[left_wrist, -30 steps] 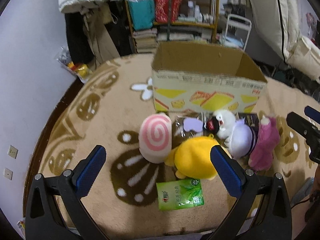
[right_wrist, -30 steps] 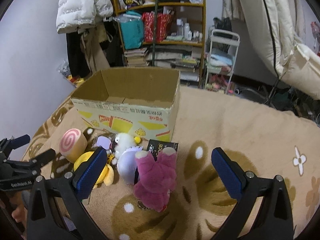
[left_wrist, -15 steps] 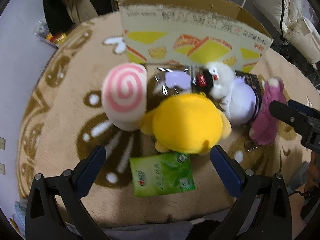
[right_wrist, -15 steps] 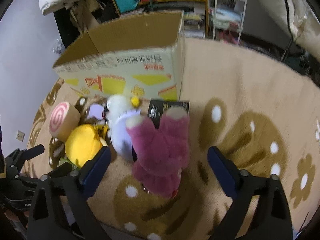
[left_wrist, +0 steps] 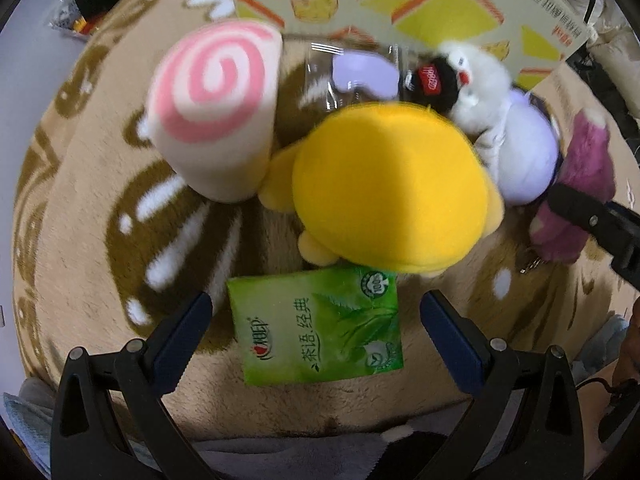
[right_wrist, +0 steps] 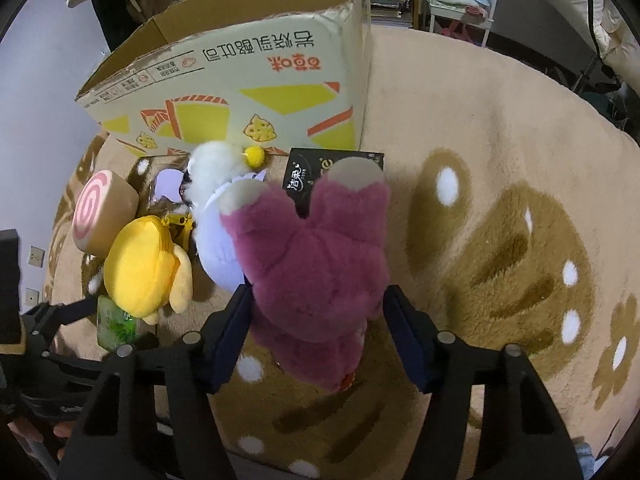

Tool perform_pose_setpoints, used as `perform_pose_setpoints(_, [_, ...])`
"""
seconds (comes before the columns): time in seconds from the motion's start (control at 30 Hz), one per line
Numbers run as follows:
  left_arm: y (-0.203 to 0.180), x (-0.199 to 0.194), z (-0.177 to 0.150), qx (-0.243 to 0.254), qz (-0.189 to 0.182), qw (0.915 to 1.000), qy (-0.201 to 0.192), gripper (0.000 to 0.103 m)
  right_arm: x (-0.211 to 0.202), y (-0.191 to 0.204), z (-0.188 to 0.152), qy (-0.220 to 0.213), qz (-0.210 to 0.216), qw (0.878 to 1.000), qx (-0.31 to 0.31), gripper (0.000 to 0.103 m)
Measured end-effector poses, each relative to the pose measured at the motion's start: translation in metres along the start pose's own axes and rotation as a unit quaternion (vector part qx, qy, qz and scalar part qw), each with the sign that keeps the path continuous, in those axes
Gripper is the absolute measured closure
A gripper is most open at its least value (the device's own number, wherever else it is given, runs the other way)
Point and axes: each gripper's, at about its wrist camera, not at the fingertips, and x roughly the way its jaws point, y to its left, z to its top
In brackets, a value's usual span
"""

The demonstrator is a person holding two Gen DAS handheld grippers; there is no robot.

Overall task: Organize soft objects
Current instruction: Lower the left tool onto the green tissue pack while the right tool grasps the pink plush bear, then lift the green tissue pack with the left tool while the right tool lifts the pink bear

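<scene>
Rug: right tongs [right_wrist: 316,332] closing, pads touching pink plush [right_wrist: 316,264], feet toward box [right_wrist: 240,80]; left tongs [left_wrist: 316,344] released.

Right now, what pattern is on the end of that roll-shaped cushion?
A pink spiral on cream, seen best on the roll-shaped cushion in the left wrist view.

fluffy pink plush [right_wrist: 316,264], matt cardboard box [right_wrist: 248,76]

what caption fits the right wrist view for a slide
Right gripper closing its fingers around the magenta plush bear beside the cardboard box.
</scene>
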Motion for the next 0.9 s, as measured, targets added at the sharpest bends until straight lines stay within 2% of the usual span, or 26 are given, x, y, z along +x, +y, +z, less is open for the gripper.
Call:
perform_pose_setpoints(0.03, [0.000, 0.004, 0.001, -0.001, 0.000, 1.0000, 0.006, 0.011, 0.001, 0.002, 0.000, -0.001, 0.000, 1.000, -0.003, 0.037])
perform_pose_setpoints(0.1, [0.000, 0.011, 0.002, -0.002, -0.005, 0.9999, 0.016, 0.015, 0.002, 0.005, -0.002, -0.003, -0.006, 1.000, -0.013, 0.038])
perform_pose_setpoints(0.23, [0.002, 0.015, 0.003, 0.001, -0.010, 0.9999, 0.008, 0.026, 0.005, 0.011, -0.002, -0.006, -0.011, 1.000, -0.018, 0.041])
perform_pose_setpoints(0.53, [-0.001, 0.009, 0.002, 0.013, -0.004, 0.9999, -0.009, 0.028, -0.003, 0.009, -0.001, -0.017, -0.012, 1.000, -0.018, 0.046])
perform_pose_setpoints(0.7, [-0.006, -0.009, -0.003, 0.015, 0.007, 0.9996, -0.024, 0.028, -0.012, 0.008, -0.002, -0.029, -0.011, 0.999, -0.018, 0.048])
perform_pose_setpoints(0.77, [-0.004, -0.012, -0.005, 0.011, 0.008, 0.9995, -0.029, 0.028, -0.015, 0.008, -0.003, -0.035, -0.007, 0.999, -0.017, 0.053])
perform_pose_setpoints(0.9, [0.004, -0.021, -0.007, -0.009, 0.012, 0.9993, -0.035, 0.028, -0.018, 0.007, -0.004, -0.040, -0.001, 0.999, -0.013, 0.054])
